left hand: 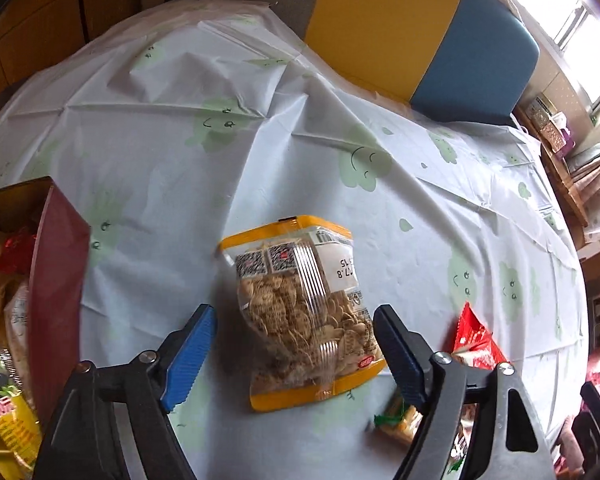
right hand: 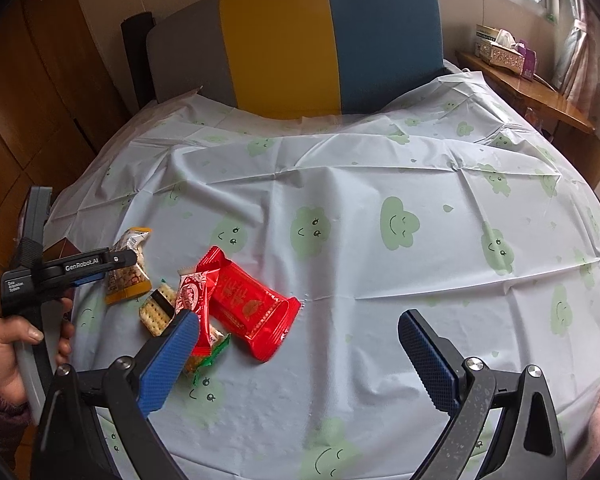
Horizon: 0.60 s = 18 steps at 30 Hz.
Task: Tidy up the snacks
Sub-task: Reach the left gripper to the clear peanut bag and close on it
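A clear seed bag with yellow ends (left hand: 304, 312) lies on the tablecloth. My left gripper (left hand: 296, 340) is open, one blue finger on each side of the bag, not closed on it. The same bag (right hand: 130, 266) and the left gripper (right hand: 100, 270) show at the left of the right wrist view. My right gripper (right hand: 300, 344) is open and empty above the cloth. By its left finger lie a large red packet (right hand: 252, 304), a small red-white packet (right hand: 194, 296), a cracker pack (right hand: 156, 310) and a green-ended packet (right hand: 212, 350).
A dark red box (left hand: 56, 292) holding several snacks stands at the left. A red packet (left hand: 476, 336) lies right of the left gripper. A grey, yellow and blue headboard (right hand: 292, 40) rises behind the cloth. A wooden shelf (right hand: 524, 88) with tissue boxes is at the right.
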Each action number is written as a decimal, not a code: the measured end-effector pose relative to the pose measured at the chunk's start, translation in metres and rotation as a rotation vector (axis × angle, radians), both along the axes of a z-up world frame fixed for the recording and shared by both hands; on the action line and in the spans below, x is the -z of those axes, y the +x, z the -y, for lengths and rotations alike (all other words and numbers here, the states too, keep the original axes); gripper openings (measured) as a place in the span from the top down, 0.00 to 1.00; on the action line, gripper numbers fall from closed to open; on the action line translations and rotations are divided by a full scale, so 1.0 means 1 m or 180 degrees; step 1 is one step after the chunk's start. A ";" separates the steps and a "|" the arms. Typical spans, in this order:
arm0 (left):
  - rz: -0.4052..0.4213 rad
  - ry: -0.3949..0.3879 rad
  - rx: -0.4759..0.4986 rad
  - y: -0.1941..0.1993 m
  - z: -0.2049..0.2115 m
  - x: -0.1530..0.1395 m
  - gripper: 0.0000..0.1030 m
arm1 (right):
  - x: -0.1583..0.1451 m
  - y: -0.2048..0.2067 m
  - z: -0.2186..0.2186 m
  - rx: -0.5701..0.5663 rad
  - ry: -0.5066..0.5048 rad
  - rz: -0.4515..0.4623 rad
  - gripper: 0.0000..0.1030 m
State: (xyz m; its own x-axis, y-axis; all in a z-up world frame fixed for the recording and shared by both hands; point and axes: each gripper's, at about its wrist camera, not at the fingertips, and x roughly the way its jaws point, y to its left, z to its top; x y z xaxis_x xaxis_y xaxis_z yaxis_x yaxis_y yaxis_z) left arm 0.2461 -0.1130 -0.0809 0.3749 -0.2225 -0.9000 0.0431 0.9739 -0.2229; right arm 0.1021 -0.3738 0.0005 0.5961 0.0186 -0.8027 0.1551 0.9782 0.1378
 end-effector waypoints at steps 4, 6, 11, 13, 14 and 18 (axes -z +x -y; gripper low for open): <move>-0.0056 -0.0116 0.0009 0.003 0.002 0.006 0.35 | 0.001 0.001 -0.001 -0.0017 -0.0019 -0.0011 0.03; -0.0065 -0.0187 0.0006 0.003 0.001 0.008 0.37 | 0.001 0.001 -0.002 -0.0018 -0.0036 -0.0020 0.03; 0.0057 -0.0118 0.0147 -0.004 0.005 0.000 0.48 | 0.002 0.002 0.000 0.0020 -0.0051 -0.0036 0.03; 0.0086 -0.0124 0.0233 -0.012 0.006 -0.004 0.51 | 0.002 0.001 0.003 0.0050 -0.0048 -0.0032 0.03; 0.0078 -0.0152 0.0293 -0.019 0.007 -0.006 0.54 | 0.002 0.001 0.004 0.0063 -0.0046 -0.0030 0.03; 0.0105 -0.0148 0.0644 -0.055 0.011 -0.017 0.59 | 0.002 0.000 0.007 0.0096 -0.0050 -0.0032 0.03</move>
